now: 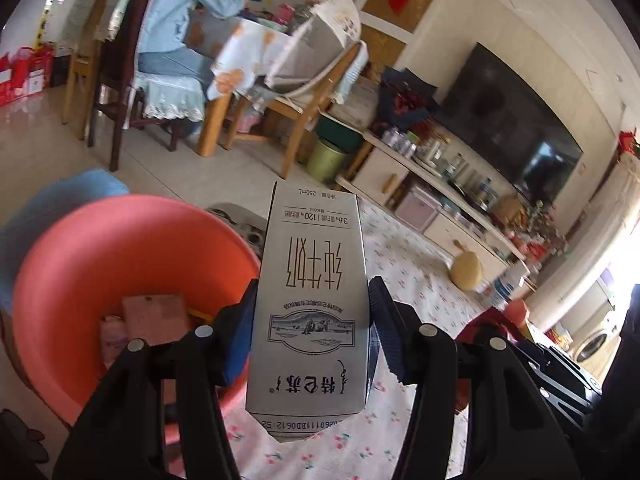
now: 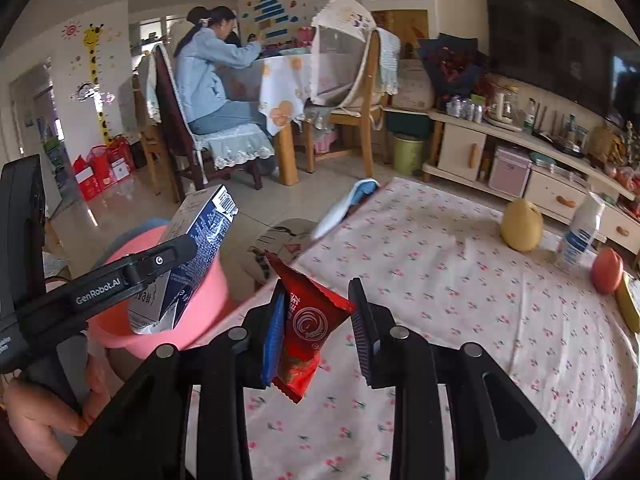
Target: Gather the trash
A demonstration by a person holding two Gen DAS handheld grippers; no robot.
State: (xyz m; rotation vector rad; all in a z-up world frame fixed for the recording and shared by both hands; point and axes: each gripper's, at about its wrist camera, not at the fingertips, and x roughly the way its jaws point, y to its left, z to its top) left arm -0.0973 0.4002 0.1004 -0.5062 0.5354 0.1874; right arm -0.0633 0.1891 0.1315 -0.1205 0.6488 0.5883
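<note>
My left gripper (image 1: 314,300) is shut on a white and grey milk carton (image 1: 316,248), whose sides sit between the blue pads. The carton is held just right of a pink basin (image 1: 100,248) that holds a brown card piece and other scraps. In the right wrist view that carton (image 2: 200,232) hangs tilted over the basin (image 2: 216,292), carried by the left gripper (image 2: 176,248). My right gripper (image 2: 317,292) is shut on a red snack wrapper (image 2: 308,328) above the flowered tablecloth (image 2: 440,300), near the table's left edge and close to the basin.
On the cloth at the far right lie a yellow pear (image 2: 520,230), a white bottle (image 2: 580,232), a red-orange fruit (image 2: 607,270) and a yellow item (image 2: 628,304). A blue cloth (image 2: 360,194) hangs at the far edge. A person (image 2: 208,76) sits at a dining table beyond.
</note>
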